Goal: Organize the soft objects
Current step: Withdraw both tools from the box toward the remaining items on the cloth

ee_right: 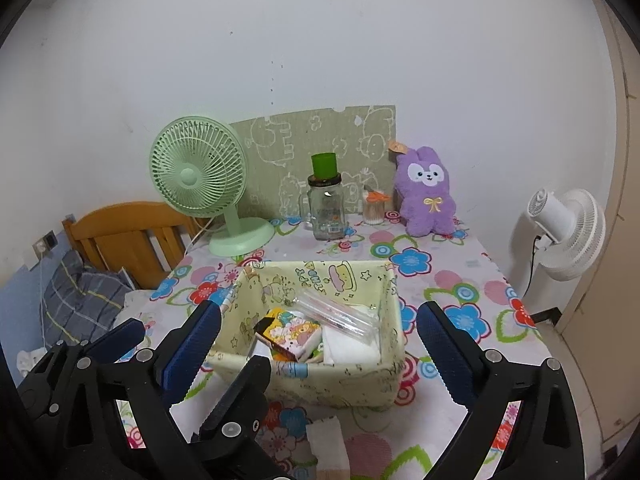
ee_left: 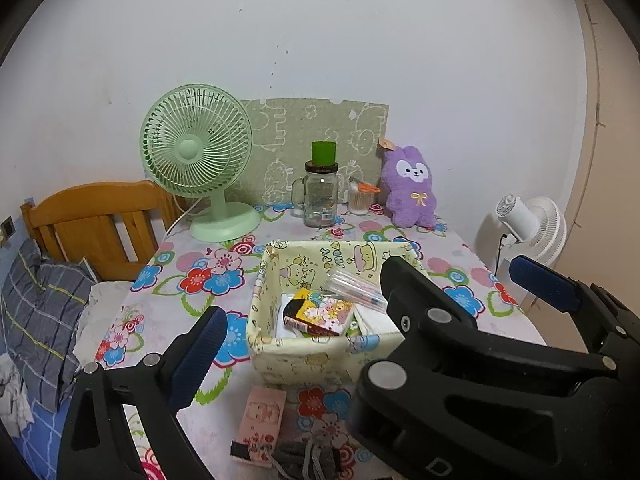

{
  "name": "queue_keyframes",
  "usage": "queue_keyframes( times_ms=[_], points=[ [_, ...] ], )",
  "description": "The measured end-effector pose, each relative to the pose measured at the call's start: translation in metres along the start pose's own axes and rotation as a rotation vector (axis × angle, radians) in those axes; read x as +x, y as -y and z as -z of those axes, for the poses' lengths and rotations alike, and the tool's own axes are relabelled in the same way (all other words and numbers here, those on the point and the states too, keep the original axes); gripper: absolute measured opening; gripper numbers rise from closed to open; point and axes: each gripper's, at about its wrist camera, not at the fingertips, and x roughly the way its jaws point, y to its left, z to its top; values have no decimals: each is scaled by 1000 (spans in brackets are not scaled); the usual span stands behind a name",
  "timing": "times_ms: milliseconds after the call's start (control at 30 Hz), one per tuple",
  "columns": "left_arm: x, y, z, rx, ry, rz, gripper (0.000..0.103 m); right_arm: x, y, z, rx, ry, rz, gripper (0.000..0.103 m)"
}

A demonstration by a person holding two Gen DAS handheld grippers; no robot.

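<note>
1. Here, a purple plush (ee_right: 426,192) is seen upright at the back of the table (ee_right: 500,292), against the wall: fluffy, with a white face and a yellow bow.
2. Nearer the cameras, a pink pouch (ee_left: 262,424) and a grey pouch (ee_left: 308,460) are laid touching each other on the cloth in front of the basket (ee_right: 312,384). A white block (ee_right: 328,448) is seen there too.
3. The left gripper (ee_left: 316,332) is spread wide and nothing is held.
4. The right gripper (ee_right: 320,312) is likewise spread wide and empty. Its fingers are placed either side of the basket, clear of its walls.
5. The basket, of pale printed fabric, is filled with a cartoon pack (ee_right: 292,334), a clear packet (ee_right: 340,316) and a white fold (ee_right: 348,348).
6. A glass jar (ee_right: 326,212) is topped by a green cup (ee_right: 324,166). Swabs are kept in a pot (ee_right: 376,210) beside the plush.
</note>
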Motion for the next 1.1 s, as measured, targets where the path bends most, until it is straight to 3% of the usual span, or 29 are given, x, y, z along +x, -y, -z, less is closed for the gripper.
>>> queue_keyframes(
  times_ms=[500,1100],
  points=[
    [-24,13,30,4,7,16,99,-33,7,30,-13,10,14,100],
    [-26,21,74,6,-1,10,99,-35,15,73,-11,-3,8,100]
  ],
)
